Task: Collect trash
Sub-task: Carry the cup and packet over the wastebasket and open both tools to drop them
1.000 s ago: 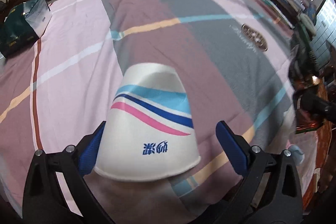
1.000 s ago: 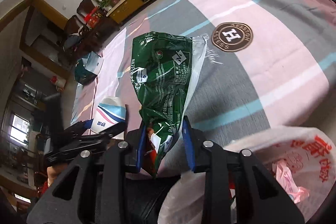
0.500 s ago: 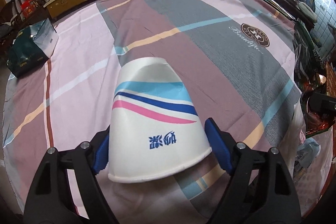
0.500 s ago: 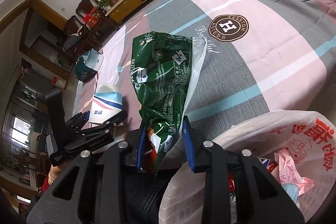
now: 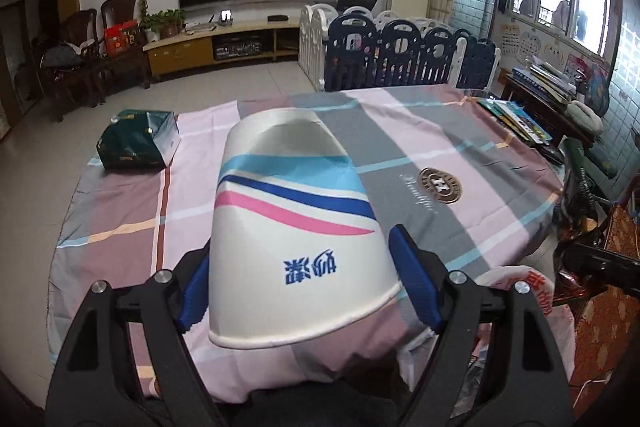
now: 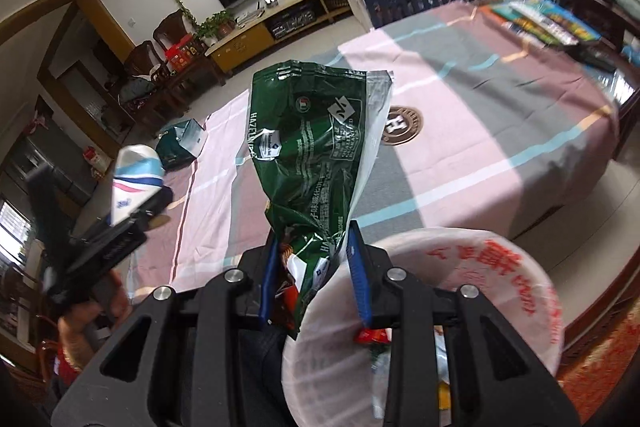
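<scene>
An upside-down white paper cup (image 5: 296, 227) with blue and pink stripes is clamped between the blue pads of my left gripper (image 5: 300, 259), lifted above the checked tablecloth (image 5: 440, 131). In the right wrist view the same cup (image 6: 134, 175) shows at the left, carried by a hand. My right gripper (image 6: 313, 247) is shut on the lower end of a crumpled green snack bag (image 6: 312, 155), which stands up in front of the camera. Just below and right of it gapes a white plastic trash bag (image 6: 480, 275) with red print, also seen as the trash bag (image 5: 516, 287) at the table's near edge.
A second green bag (image 5: 136, 143) lies at the far left of the table. Books (image 5: 516, 119) are stacked along its right edge. Beyond the table stand a navy and white playpen fence (image 5: 400, 51), a TV cabinet and wooden chairs.
The left jaws closed onto the cup, then lifted it off the cloth and tilted up. The right gripper rose with the green bag, and the trash bag mouth now sits closer below it.
</scene>
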The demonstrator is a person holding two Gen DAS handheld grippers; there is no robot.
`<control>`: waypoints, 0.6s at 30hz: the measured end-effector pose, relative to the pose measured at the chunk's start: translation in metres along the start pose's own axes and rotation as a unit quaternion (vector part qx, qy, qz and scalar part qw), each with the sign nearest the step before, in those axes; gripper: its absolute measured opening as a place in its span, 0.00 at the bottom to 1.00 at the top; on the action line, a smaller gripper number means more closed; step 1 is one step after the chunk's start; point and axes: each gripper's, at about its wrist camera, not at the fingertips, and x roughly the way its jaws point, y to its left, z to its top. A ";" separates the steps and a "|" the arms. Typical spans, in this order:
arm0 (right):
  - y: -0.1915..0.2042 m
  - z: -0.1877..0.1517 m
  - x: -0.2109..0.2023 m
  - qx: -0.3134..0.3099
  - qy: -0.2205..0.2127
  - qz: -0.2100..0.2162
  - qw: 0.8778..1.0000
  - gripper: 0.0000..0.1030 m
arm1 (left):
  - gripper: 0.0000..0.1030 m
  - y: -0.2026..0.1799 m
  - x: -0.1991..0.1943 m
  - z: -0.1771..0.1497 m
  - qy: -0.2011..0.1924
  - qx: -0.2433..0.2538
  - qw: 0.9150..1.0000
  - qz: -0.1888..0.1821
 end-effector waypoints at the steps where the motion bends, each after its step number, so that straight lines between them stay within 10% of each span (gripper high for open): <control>1: -0.002 -0.003 -0.014 -0.005 -0.008 -0.006 1.000 0.32 | 0.78 -0.011 -0.014 0.002 -0.007 0.011 1.000 0.000; 18: -0.050 -0.030 -0.129 0.007 -0.075 -0.030 0.997 0.32 | 0.79 -0.136 -0.107 -0.023 -0.010 0.071 0.992 -0.103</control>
